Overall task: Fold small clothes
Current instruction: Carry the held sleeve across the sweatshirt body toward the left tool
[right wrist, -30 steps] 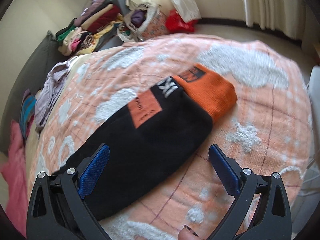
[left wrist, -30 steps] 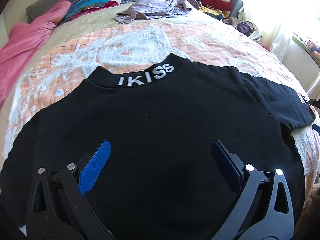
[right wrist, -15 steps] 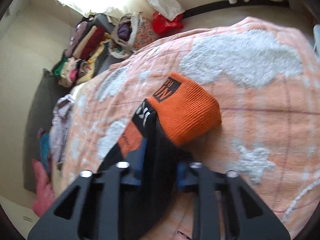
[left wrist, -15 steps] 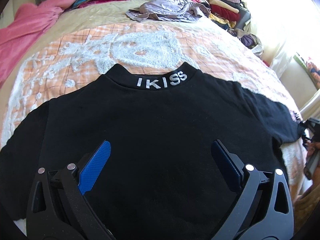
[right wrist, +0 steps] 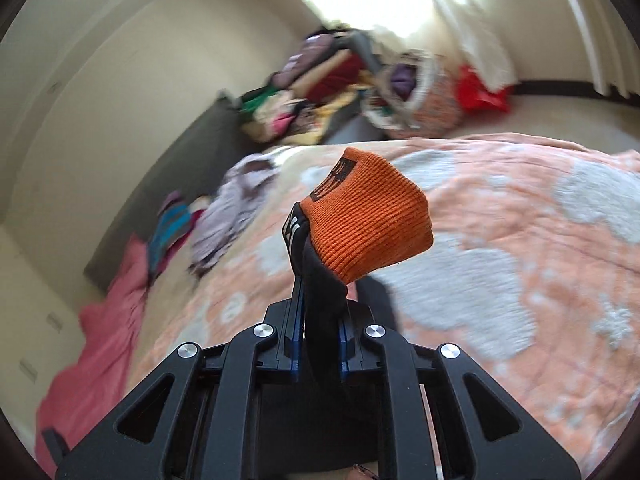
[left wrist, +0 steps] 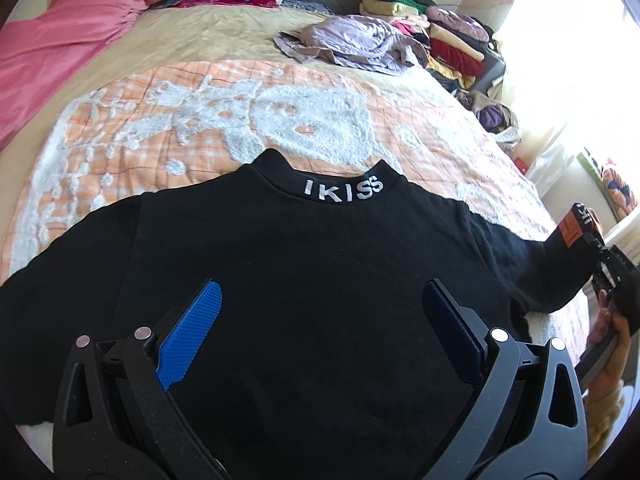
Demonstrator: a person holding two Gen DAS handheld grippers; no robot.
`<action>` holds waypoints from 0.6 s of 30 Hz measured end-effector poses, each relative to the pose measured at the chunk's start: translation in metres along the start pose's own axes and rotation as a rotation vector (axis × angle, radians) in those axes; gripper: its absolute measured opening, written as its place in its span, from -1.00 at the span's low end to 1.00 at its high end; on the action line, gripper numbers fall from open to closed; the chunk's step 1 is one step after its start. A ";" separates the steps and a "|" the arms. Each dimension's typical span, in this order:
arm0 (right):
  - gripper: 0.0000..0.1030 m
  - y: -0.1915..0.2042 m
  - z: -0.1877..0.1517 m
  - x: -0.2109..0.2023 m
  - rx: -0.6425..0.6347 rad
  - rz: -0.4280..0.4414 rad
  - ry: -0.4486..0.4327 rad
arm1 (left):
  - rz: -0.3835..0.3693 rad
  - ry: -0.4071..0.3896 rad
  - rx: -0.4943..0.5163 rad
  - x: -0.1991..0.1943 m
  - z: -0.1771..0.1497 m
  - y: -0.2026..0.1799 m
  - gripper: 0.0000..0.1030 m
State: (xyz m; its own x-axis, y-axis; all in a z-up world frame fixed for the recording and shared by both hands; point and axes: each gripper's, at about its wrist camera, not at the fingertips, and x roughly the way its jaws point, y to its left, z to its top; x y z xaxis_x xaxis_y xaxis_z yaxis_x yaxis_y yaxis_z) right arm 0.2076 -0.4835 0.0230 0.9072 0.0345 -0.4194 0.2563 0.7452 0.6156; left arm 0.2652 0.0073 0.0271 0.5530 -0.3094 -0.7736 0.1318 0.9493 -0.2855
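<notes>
A black sweatshirt (left wrist: 304, 280) with "IKISS" on its collar lies flat, back up, on the orange and white bedspread (left wrist: 320, 120). My left gripper (left wrist: 320, 308) is open and empty, held just above the shirt's middle. My right gripper (right wrist: 318, 316) is shut on the shirt's right sleeve (right wrist: 320, 300) and holds it off the bed, with the orange cuff (right wrist: 368, 224) sticking up past the fingers. In the left wrist view the lifted sleeve (left wrist: 552, 272) and the right gripper (left wrist: 600, 256) show at the far right edge.
A pink blanket (left wrist: 68, 40) lies along the bed's left side. A lilac garment (left wrist: 352, 44) lies crumpled at the far end. Stacked folded clothes (left wrist: 432, 28) and a bag of clothes (right wrist: 412, 92) stand beyond the bed's right corner by the window.
My right gripper closed on the right sleeve near its orange cuff and lifted it off the bed. My left gripper stayed open and drew back a little over the shirt.
</notes>
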 end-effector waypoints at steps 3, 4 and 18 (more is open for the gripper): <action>-0.77 0.033 -0.009 0.001 -0.113 0.056 0.021 | -0.022 0.001 -0.033 -0.007 0.000 0.008 0.83; -0.77 0.041 -0.012 0.002 -0.142 0.071 0.029 | -0.025 -0.001 -0.039 -0.009 -0.001 0.010 0.83; -0.77 0.142 -0.088 0.029 -0.455 0.185 0.201 | -0.054 0.018 -0.130 -0.018 -0.013 0.040 0.83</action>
State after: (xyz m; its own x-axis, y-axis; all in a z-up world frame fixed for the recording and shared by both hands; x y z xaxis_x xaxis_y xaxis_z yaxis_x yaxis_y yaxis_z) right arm 0.2415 -0.3178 0.0398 0.8300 0.2867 -0.4784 -0.1136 0.9267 0.3582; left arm 0.2498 0.0505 0.0220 0.5331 -0.3618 -0.7648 0.0527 0.9164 -0.3968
